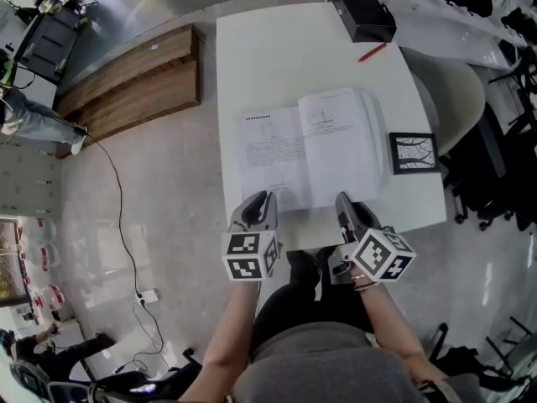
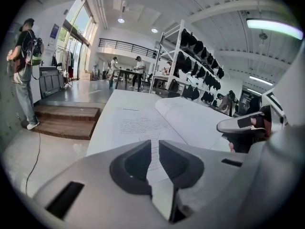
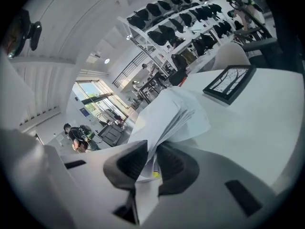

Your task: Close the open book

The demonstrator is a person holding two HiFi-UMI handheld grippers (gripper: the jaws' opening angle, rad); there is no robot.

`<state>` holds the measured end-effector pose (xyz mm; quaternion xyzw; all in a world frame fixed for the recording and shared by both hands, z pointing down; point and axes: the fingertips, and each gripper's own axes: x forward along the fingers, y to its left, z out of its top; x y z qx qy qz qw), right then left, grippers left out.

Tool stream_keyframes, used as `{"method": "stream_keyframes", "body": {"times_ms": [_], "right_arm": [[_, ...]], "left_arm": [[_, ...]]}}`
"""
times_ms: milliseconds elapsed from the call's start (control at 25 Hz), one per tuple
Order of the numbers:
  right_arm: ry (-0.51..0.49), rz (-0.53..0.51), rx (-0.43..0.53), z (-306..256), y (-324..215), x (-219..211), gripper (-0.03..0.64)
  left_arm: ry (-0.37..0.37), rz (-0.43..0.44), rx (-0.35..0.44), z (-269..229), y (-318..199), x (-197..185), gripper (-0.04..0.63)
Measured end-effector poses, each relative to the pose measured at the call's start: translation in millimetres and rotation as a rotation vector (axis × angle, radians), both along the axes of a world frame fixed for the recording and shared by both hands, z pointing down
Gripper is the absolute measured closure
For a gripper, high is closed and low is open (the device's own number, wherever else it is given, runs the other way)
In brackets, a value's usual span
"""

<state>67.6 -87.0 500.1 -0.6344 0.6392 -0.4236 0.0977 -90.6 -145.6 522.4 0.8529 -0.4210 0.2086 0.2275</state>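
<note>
An open book [image 1: 310, 145] of white printed pages lies on the white table [image 1: 252, 57], its near edge towards me. My left gripper [image 1: 258, 201] sits at the near edge of the left page; in the left gripper view its jaws [image 2: 155, 151] stand almost together with the page's [image 2: 143, 123] edge running in between them. My right gripper [image 1: 344, 201] is at the near edge of the right half. In the right gripper view it [image 3: 152, 159] is shut on a sheaf of the right-hand pages [image 3: 167, 113], which rise off the table and fan out.
A black-framed picture [image 1: 413, 153] lies just right of the book. A black box [image 1: 362, 13] and a red pen [image 1: 372, 52] are at the table's far end. A wooden platform [image 1: 134, 78] is on the floor to the left, chairs [image 1: 457, 99] to the right. A person [image 2: 26, 70] stands far left.
</note>
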Motion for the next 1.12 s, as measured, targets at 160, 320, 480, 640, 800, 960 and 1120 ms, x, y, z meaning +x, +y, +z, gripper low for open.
{"method": "stream_keyframes", "body": {"times_ms": [160,320,480,640,800,960,1120], "right_arm": [[0.097,-0.062,0.016,-7.2,-1.9,-8.9,0.552],[0.130,-0.099,0.024,-10.7,-3.3,-15.7,0.558],[0.173,-0.147,0.036,-14.4,-6.0,-24.8,0.563],[0.218,-0.192,0.045,-16.6,-8.4,-35.9,0.568],[0.264,-0.220,0.053,-17.3,-10.5,-44.1,0.572],[0.296,-0.238,0.058,-17.5,-13.0,-50.0,0.585],[0.324,-0.260,0.059,-17.0,-15.9,-54.7,0.591]], "left_arm": [[0.000,-0.019,0.005,-1.7,2.4,-5.1,0.545],[-0.005,-0.037,0.016,-4.4,4.4,-11.4,0.545],[0.000,-0.064,0.014,-4.3,6.5,-20.7,0.545],[0.007,-0.089,0.016,-4.7,9.3,-28.9,0.545],[0.012,-0.110,0.016,-5.4,12.7,-36.2,0.545],[0.014,-0.131,0.006,-4.4,16.9,-44.1,0.545],[0.022,-0.151,0.003,-4.6,20.3,-50.3,0.545]]}}
